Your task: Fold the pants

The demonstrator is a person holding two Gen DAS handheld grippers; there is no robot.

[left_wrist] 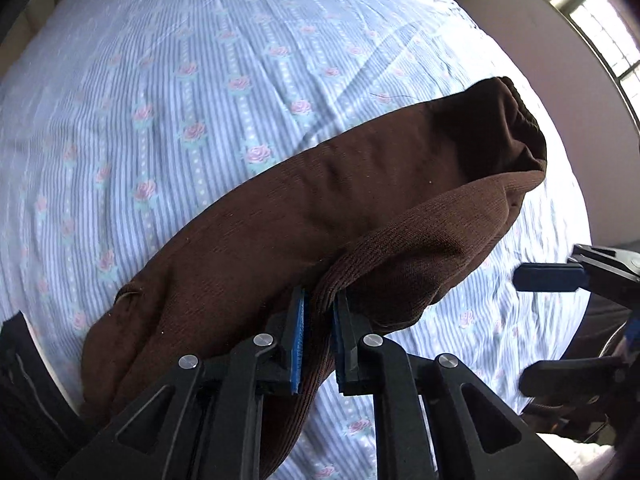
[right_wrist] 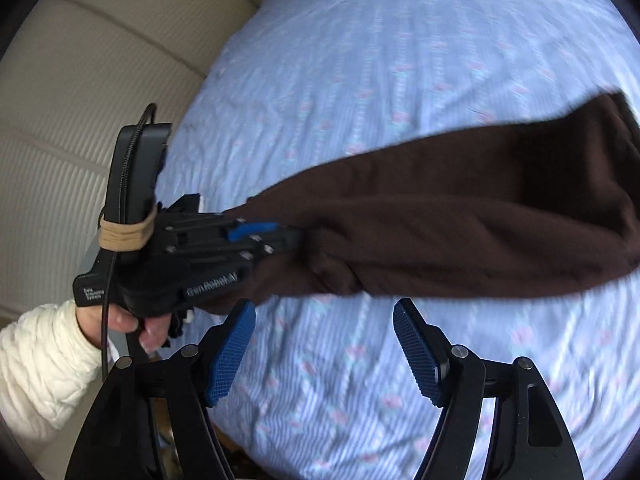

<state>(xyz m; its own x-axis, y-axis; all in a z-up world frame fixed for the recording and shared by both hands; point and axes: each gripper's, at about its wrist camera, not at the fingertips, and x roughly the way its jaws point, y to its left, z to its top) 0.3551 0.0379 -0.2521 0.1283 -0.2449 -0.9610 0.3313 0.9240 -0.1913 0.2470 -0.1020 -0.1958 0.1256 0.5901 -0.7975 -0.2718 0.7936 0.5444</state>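
Observation:
The dark brown pants (left_wrist: 320,216) lie bunched lengthwise on the bed, the gathered waistband at the far right end. My left gripper (left_wrist: 319,312) is shut on a fold of the pants near their near edge. In the right wrist view the pants (right_wrist: 460,224) stretch to the right from the left gripper (right_wrist: 294,236), which pinches their end. My right gripper (right_wrist: 322,344) is open and empty, hovering over the sheet just in front of the pants. It also shows at the right edge of the left wrist view (left_wrist: 560,320).
The bed has a blue striped sheet with pink roses (left_wrist: 200,80). A beige padded headboard (right_wrist: 80,80) runs along the left of the bed. A wall and bright window (left_wrist: 608,32) are at the far right. A hand in a white sleeve (right_wrist: 48,360) holds the left gripper.

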